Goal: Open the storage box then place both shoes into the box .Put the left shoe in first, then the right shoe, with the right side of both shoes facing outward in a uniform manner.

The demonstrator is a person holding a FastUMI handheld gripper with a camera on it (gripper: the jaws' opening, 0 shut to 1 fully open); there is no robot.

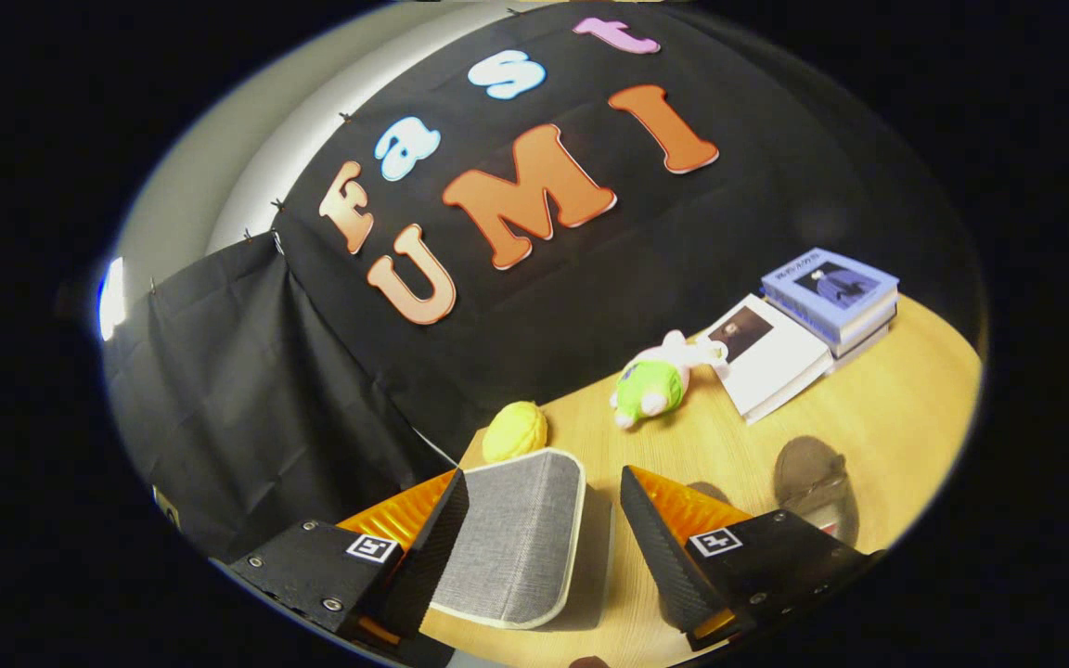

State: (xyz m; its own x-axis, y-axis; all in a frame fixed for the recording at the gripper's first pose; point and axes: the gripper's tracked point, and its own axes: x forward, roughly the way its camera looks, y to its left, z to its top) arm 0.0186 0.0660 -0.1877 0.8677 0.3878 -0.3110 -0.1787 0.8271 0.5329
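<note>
So the tongs (544, 482) are spread wide apart here, not pinching anything. Sitting in the gap between the two fingers, closer to the left one, is a grey fabric-looking panel with a pale rim (516, 538). It looks like the lid or flap of the storage box, tilted up off the wooden surface (887, 408), but I can't tell how much of the box is under it. Whether the left finger actually touches its edge I can't say for sure; the right finger is clearly apart from it, with bare wood in between.

Using that grey panel as the reference: just beyond its far edge there's a yellow lumpy thing, lemon-ish (514, 430), sitting right by the black cloth wall. Further beyond and off to the right of the panel lies a small plush toy (660, 378), green body with pale pink bits, on its side. Past the toy, still further right, is a white book (771, 357) lying flat, and beside that a short stack of books with a blue cover on top (831, 292).

To the right of the panel, past the right finger, a brownish shoe (813, 482) rests on the surface, partly hidden behind the finger's body. Only that one shoe is readable to me, and which foot it's for I can't tell.
</note>
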